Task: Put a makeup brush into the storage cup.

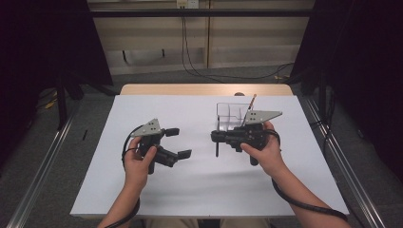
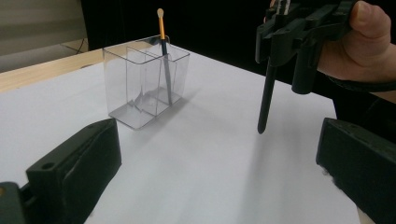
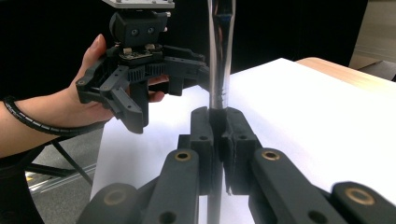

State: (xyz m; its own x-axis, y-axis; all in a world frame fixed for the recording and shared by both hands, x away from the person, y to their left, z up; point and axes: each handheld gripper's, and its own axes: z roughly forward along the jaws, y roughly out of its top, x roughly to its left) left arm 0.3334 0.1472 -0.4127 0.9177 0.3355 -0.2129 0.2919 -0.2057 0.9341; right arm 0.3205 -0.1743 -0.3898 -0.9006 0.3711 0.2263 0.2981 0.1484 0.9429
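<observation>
High view is showing the right gripper (image 1: 215, 137) at centre frame, clamping shut on a dark pen (image 1: 217, 148) that is hanging tip-down above the white sheet, just below the clear organizer (image 1: 227, 116), where 1 brush (image 1: 249, 108) is standing. The left gripper (image 1: 178, 142), centre-left, is gaping open, empty. Keeping the pen upright, it should be rising over the rim before lowering into a compartment.

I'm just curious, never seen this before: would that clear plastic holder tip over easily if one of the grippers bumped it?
Probably yes. The clear holder looks thin-walled and nearly empty, holding one brush, so it is likely light. It stands tall on the smooth white sheet, so a low push might slide it and a high one tip it.
</observation>
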